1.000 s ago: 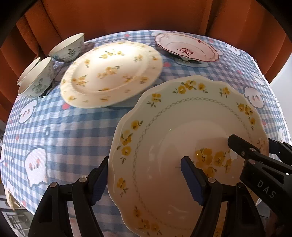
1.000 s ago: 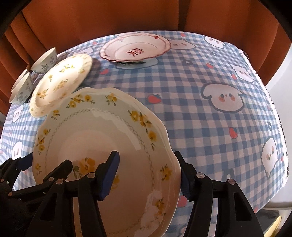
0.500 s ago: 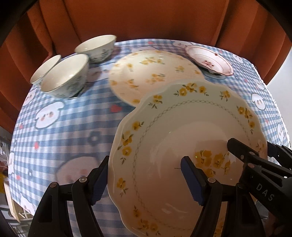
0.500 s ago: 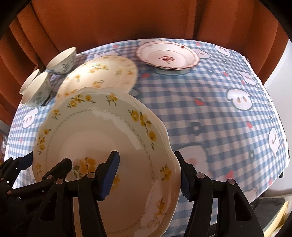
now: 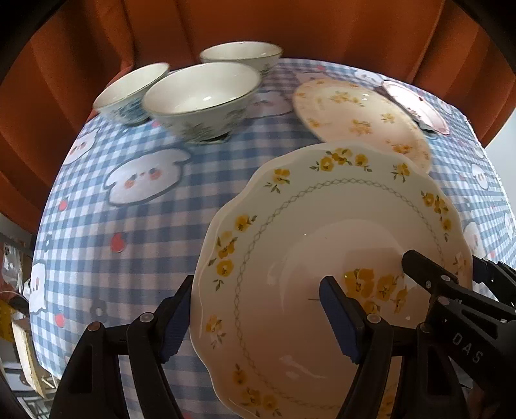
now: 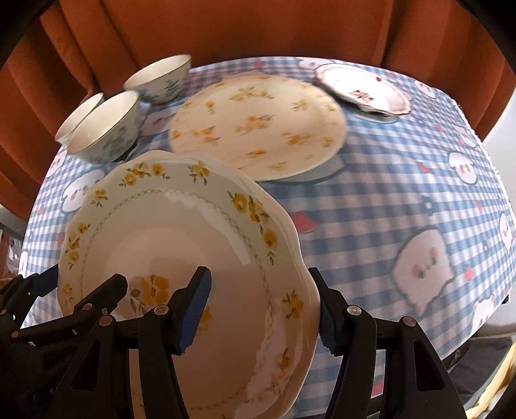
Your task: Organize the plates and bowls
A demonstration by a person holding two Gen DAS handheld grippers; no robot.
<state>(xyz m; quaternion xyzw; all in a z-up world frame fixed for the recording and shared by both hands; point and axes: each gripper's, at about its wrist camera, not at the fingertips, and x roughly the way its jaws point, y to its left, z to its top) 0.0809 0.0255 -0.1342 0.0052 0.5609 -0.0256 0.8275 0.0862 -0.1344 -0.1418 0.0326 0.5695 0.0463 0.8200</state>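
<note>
Both grippers hold one scalloped deep plate with yellow flowers (image 5: 322, 232) (image 6: 167, 238) above the table. My left gripper (image 5: 258, 316) is shut on its left rim; my right gripper (image 6: 261, 309) is shut on its right rim. A flat yellow-flowered plate (image 6: 258, 125) (image 5: 358, 119) lies on the table beyond it. A red-patterned plate (image 6: 364, 90) (image 5: 416, 106) sits at the far right. Three white bowls with green flowers (image 5: 200, 100) (image 6: 106, 129) stand at the far left.
The table wears a blue checked cloth with cartoon figures (image 6: 403, 199) (image 5: 122, 206). An orange curtain (image 5: 258, 25) hangs close behind the table. The table's edges drop off at the left and right.
Both grippers have carried the deep plate to the left, toward the bowls. The bowls and the flat plate now appear nearer; the red-patterned plate has shifted to the right of view.
</note>
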